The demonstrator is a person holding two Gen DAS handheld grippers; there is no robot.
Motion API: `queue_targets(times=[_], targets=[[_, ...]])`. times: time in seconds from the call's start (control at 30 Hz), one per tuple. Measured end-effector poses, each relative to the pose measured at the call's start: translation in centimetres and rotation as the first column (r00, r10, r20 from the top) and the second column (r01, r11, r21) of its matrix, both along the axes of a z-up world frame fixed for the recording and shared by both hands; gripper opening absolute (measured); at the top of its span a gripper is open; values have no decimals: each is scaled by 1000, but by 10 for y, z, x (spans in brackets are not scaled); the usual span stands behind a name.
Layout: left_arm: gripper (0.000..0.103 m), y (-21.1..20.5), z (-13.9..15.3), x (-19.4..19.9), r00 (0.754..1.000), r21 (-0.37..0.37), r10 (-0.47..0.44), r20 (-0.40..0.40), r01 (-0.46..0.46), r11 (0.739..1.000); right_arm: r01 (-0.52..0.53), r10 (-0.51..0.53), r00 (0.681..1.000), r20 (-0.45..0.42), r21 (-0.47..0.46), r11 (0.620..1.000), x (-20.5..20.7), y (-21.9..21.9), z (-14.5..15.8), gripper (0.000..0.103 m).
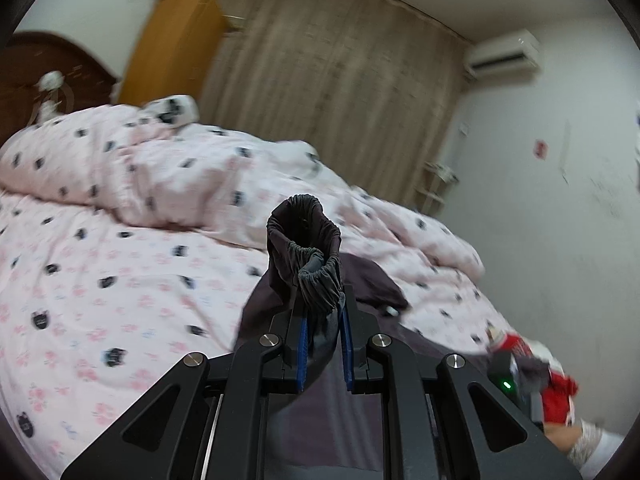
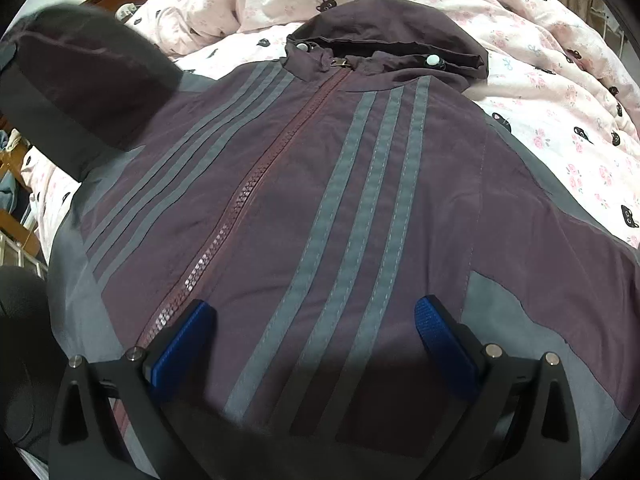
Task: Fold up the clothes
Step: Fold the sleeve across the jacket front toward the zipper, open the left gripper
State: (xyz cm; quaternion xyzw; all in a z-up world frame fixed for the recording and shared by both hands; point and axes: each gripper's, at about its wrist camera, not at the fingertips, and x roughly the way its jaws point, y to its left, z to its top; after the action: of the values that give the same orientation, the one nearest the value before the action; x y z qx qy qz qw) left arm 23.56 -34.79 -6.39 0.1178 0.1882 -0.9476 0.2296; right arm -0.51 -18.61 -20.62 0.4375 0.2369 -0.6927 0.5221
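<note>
A dark purple hooded jacket [image 2: 320,200] with grey stripes lies face up on the bed, zipped, its hood [image 2: 384,36] toward the pillows. My left gripper [image 1: 323,312] is shut on the sleeve's elastic cuff [image 1: 308,248], which stands up above the blue pads as the sleeve hangs below. That lifted sleeve [image 2: 84,92] appears blurred at the upper left in the right wrist view. My right gripper [image 2: 316,320] hovers open over the jacket's lower front, its blue pads [image 2: 184,340] wide apart with nothing between them.
A pink sheet [image 1: 100,280] with a cat print covers the bed, with a rumpled matching quilt [image 1: 192,176] behind. A wooden headboard [image 1: 36,76], a wardrobe [image 1: 172,44] and curtains stand beyond. A hand in red and the other gripper [image 1: 532,376] show at the right.
</note>
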Motion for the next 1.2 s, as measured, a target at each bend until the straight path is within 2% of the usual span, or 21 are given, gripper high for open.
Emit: queue_targets(times=[0.1,0.23,0.37,0.5,0.83,1.07,1.2], targets=[[12,25,-3,-21,996,-45,-82,47,84,995,12,-12,1000,2,1,1000,1,2,0,103],[12,56,-15,-41,977,-65,-176,121,185,981,-16,16,1000,5,14,1000,2,3,1,103],[12,76,-32,-51,957,-54,-223,186,237,970,-49,48,998,31,30,998,-3,5,6,103],[12,91,-49,-58,936,-48,-255,243,274,960,-24,24,1000,13,10,1000,-11,13,13,103],[12,108,-87,-72,889,-28,-279,362,310,950,22,-22,1000,-8,-28,999,-26,25,25,103],[15,115,-104,-76,873,-3,-287,394,313,950,41,-42,999,-11,-41,998,-30,27,28,103],[20,120,-111,-76,867,1,-286,407,313,950,47,-48,999,-10,-44,998,-31,27,29,103]])
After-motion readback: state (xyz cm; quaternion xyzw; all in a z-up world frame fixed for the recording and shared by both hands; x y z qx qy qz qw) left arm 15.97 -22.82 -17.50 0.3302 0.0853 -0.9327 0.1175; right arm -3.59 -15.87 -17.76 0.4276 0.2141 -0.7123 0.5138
